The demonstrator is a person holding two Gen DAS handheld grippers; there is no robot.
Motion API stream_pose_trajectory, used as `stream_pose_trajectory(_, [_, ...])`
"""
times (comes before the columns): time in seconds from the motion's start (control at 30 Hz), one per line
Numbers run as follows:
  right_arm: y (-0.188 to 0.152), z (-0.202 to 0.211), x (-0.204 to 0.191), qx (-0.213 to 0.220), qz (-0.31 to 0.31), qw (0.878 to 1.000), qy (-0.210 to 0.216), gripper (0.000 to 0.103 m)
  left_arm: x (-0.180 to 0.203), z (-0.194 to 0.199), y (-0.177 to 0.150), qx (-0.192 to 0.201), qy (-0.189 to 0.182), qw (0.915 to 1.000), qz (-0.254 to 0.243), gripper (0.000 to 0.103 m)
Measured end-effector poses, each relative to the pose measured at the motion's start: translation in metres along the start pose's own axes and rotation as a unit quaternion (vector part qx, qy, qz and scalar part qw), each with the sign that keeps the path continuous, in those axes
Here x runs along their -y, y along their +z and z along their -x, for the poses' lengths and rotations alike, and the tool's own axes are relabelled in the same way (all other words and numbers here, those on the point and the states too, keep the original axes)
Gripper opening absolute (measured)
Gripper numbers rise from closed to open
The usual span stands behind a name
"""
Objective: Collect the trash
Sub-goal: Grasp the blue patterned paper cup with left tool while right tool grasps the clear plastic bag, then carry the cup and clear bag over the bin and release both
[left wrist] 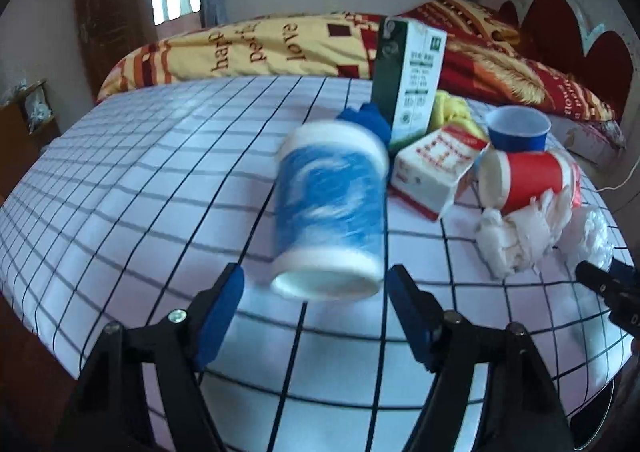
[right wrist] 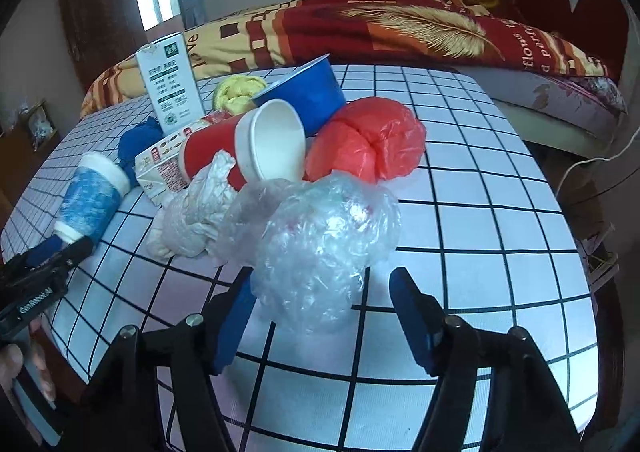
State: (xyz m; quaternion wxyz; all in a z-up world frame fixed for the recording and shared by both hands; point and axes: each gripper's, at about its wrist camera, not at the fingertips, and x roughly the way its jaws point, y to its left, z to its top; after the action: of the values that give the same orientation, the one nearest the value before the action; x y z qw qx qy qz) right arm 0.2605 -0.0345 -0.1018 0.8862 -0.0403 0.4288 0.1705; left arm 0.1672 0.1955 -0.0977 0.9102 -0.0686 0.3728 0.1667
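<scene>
My left gripper [left wrist: 314,302] gapes round the blue paper cup [left wrist: 330,207], unpinched; my right gripper [right wrist: 322,310] likewise straddles the clear plastic bag [right wrist: 320,248]. I should close both gently and evenly.

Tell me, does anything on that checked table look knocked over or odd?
Yes. The blue-and-white cup lies on its side, as does the red cup, propped on crumpled plastic. Only the tall green-and-white carton and the blue cup stand upright. It looks like a pile of litter.
</scene>
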Motion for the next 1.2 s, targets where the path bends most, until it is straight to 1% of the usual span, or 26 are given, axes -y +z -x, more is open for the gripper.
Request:
stream_pose_trajectory(0.13, [0.004,-0.005,0.000,-0.004,-0.001,1.000,-0.003,0.070,0.007,-0.009,0.014,0.011,0.015,0.9994,-0.027,0.077])
stream_pose_trajectory(0.2, [0.006,-0.008,-0.001,-0.006,-0.001,1.000,-0.002,0.070,0.006,-0.015,0.019,0.011,0.012,0.9993,-0.033,0.077])
stream_pose_trajectory(0.33, [0.008,-0.012,-0.003,-0.010,0.002,1.000,-0.003,0.070,0.001,-0.022,0.020,0.005,0.006,0.9994,-0.035,0.076])
stream_pose_trajectory(0.37, [0.008,-0.012,-0.003,-0.010,0.002,1.000,-0.001,0.070,0.000,-0.024,0.020,0.002,0.004,0.9994,-0.036,0.066])
stream_pose_trajectory(0.4, [0.008,-0.011,-0.005,-0.009,0.004,1.000,-0.001,0.061,-0.001,-0.026,0.020,0.000,0.000,0.9992,-0.039,0.061])
stream_pose_trajectory(0.43, [0.007,-0.011,-0.006,-0.010,0.008,1.000,-0.002,0.046,0.000,-0.024,0.019,0.003,0.001,0.9991,-0.042,0.060])
stream_pose_trajectory(0.47, [0.006,-0.009,-0.007,-0.010,0.011,1.000,-0.004,0.042,0.000,-0.023,0.019,0.002,0.001,0.9989,-0.046,0.058])
stream_pose_trajectory(0.5, [0.006,-0.007,-0.008,-0.009,0.012,1.000,-0.003,0.040,0.001,-0.020,0.019,0.004,0.002,0.9987,-0.050,0.057])
stream_pose_trajectory(0.57, [0.003,-0.002,-0.011,-0.005,0.018,1.000,-0.006,0.034,0.002,-0.015,0.017,0.009,-0.005,0.9987,-0.051,0.056])
stream_pose_trajectory(0.6, [0.002,0.000,-0.013,-0.004,0.021,1.000,-0.008,0.024,0.003,-0.010,0.016,0.013,-0.009,0.9985,-0.052,0.056])
stream_pose_trajectory(0.73, [-0.002,0.016,-0.019,0.012,0.036,0.999,-0.019,0.023,0.009,0.010,0.011,0.031,-0.019,0.9973,-0.064,0.056])
stream_pose_trajectory(0.97, [-0.009,0.045,-0.025,0.040,0.057,0.997,-0.039,0.022,0.034,0.047,0.002,0.055,-0.053,0.9930,-0.090,0.056])
stream_pose_trajectory(1.2, [-0.020,0.074,-0.011,0.053,0.047,0.996,-0.056,0.022,0.064,0.069,-0.005,0.068,-0.081,0.9878,-0.115,0.056])
